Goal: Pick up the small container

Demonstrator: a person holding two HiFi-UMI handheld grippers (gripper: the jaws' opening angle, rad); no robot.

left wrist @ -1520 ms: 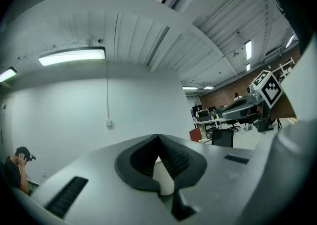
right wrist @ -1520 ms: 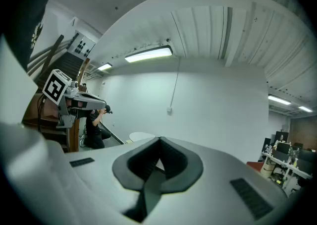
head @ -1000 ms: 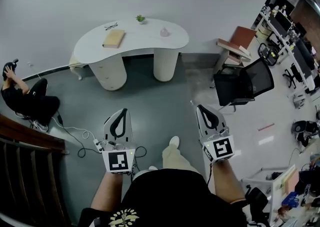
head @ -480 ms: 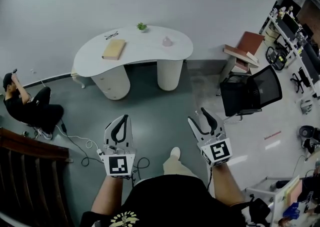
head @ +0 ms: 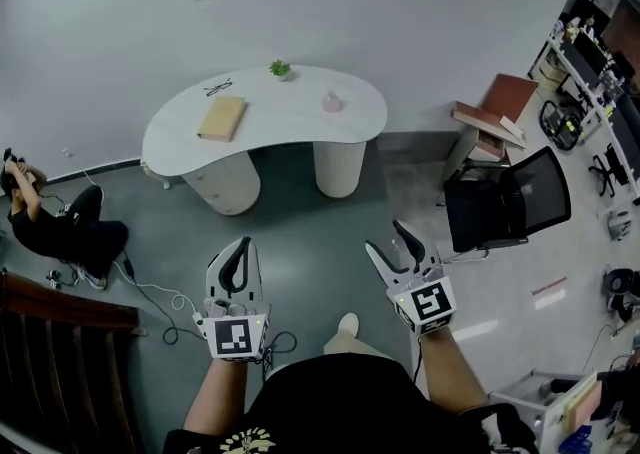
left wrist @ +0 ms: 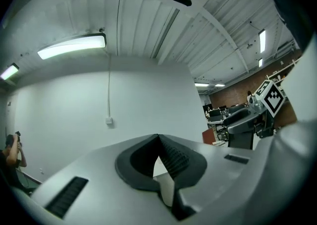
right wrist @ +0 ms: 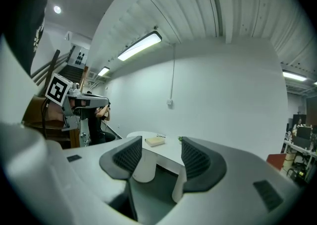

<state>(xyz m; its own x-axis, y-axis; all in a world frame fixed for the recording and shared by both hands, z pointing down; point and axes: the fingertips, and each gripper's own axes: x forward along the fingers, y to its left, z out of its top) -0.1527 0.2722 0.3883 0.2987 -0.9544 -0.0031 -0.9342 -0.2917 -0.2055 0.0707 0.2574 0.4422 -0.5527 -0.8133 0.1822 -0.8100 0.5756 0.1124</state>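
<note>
1. The small container (head: 332, 102), a pale pink thing, stands on the right half of the white curved table (head: 290, 132), about midway between the table's back and front edges. Neither gripper touches it; both are well apart from the table.
2. The left gripper (head: 244, 244) is held low over the grey floor (head: 320, 212). In the left gripper view its jaws are pressed together at the tips (left wrist: 158, 137), with nothing between them.
3. The right gripper (head: 386, 239) is level with the left one. Its jaws stand wide and are opening (right wrist: 161, 144), with nothing held; the far table shows through the gap.
4. A tan book (head: 222, 118) lies on the left half of the table.
5. A pair of glasses (head: 218, 88) lies near the back edge, behind the book.
6. A small green plant (head: 279, 68) stands at the back edge, near the middle.
7. A black chair (head: 510, 204) stands on the floor to the right of the table.
8. A person in black (head: 60, 227) sits on the floor at the left.
</note>
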